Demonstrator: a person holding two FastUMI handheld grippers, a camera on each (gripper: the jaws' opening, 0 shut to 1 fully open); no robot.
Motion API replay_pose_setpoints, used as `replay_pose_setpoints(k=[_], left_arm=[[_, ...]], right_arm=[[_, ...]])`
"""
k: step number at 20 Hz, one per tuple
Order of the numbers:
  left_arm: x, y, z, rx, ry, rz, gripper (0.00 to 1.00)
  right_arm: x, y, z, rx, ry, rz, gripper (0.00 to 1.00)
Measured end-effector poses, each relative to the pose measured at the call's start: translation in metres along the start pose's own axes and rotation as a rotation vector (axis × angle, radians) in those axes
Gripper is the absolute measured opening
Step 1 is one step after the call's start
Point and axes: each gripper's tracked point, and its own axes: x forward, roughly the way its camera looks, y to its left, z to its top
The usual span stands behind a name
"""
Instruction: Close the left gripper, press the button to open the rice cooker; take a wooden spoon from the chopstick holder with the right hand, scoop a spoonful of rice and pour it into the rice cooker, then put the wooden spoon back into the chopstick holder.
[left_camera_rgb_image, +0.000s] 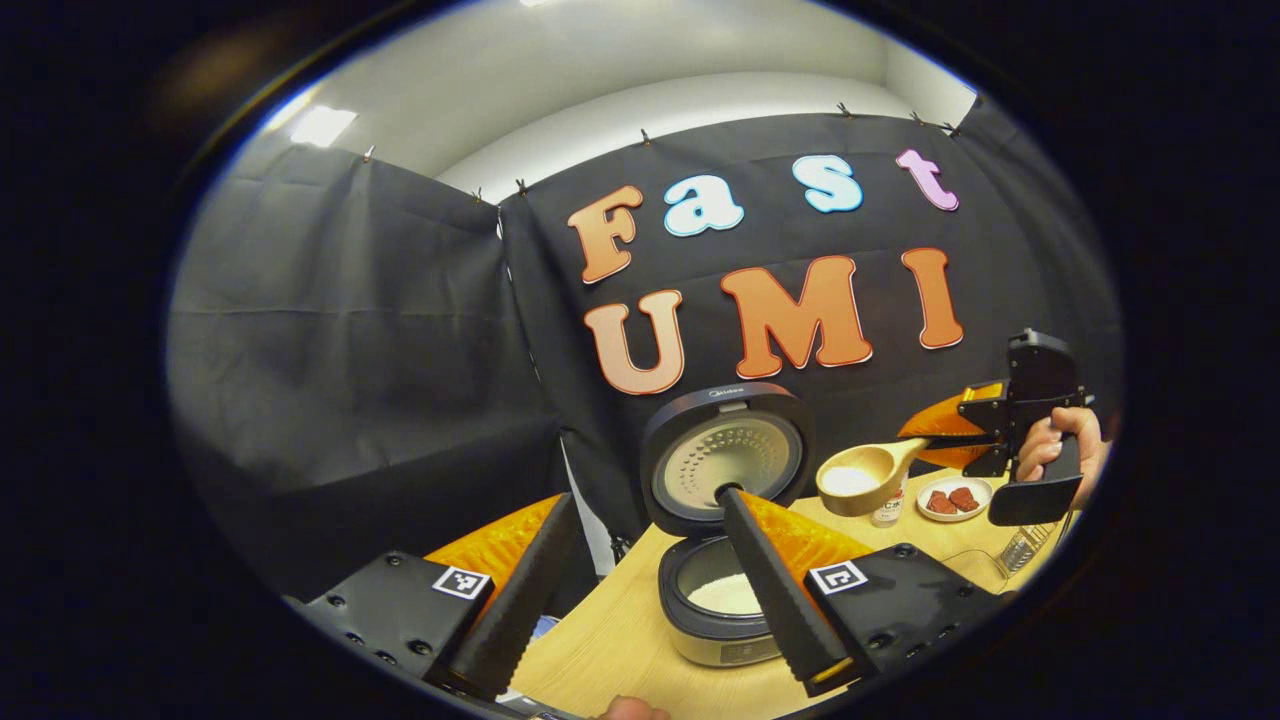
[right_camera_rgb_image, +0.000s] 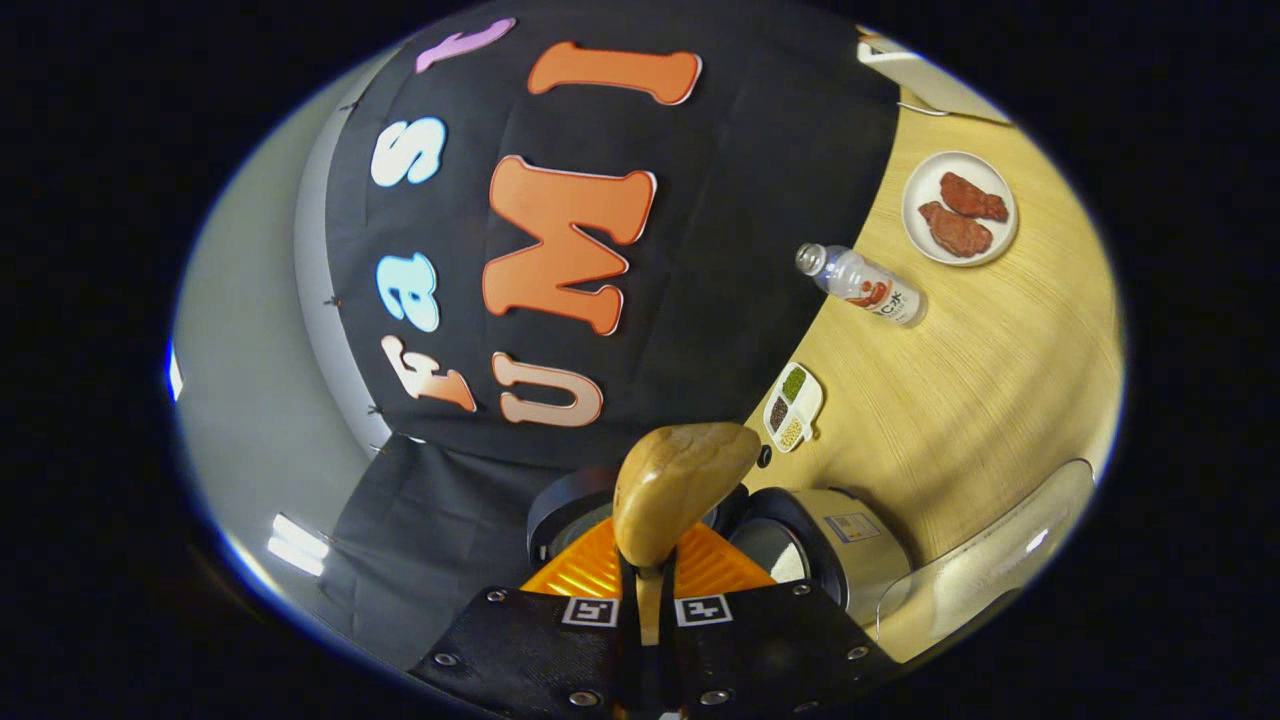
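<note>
The rice cooker (left_camera_rgb_image: 725, 600) stands open on the wooden table (left_camera_rgb_image: 620, 640), its lid (left_camera_rgb_image: 725, 455) upright and white rice in the pot. My left gripper (left_camera_rgb_image: 648, 497) is open in front of it, fingers wide apart and holding nothing. Right of the lid hangs a wooden spoon (left_camera_rgb_image: 860, 480), level and filled with white rice. My right gripper (left_camera_rgb_image: 950, 435) is shut on its handle, with a hand (left_camera_rgb_image: 1060, 450) behind. In the right gripper view the spoon's bowl (right_camera_rgb_image: 685, 480) juts from my right gripper (right_camera_rgb_image: 648, 580), above the cooker (right_camera_rgb_image: 830, 550).
A white plate (left_camera_rgb_image: 955, 498) (right_camera_rgb_image: 960, 210) with two reddish pieces sits at the right. A small bottle (right_camera_rgb_image: 865, 285) stands near the wall, beside a little tray of beans (right_camera_rgb_image: 793, 405). A clear container (left_camera_rgb_image: 1020, 545) (right_camera_rgb_image: 990, 560) is near the cooker.
</note>
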Motion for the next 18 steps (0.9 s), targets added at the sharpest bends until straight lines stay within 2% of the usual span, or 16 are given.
replay_pose_setpoints(k=[4,8,9,14,18], left_arm=[[-0.002,0.008,-0.014,0.003,0.027,0.000,0.94],[0.000,0.020,-0.026,0.012,0.058,0.005,0.94],[0.001,0.023,-0.027,0.016,0.063,0.006,1.00],[0.006,0.023,-0.029,0.044,0.069,-0.008,1.00],[0.005,0.025,-0.031,0.041,0.077,-0.014,1.00]], right_arm=[[0.028,0.013,-0.015,-0.143,0.015,-0.016,0.06],[0.049,0.016,-0.028,-0.338,0.009,-0.059,0.06],[0.052,0.016,-0.031,-0.400,0.010,-0.071,0.06],[0.062,0.037,-0.054,-0.771,0.011,-0.073,0.06],[0.065,0.047,-0.068,-0.963,0.012,-0.052,0.06]])
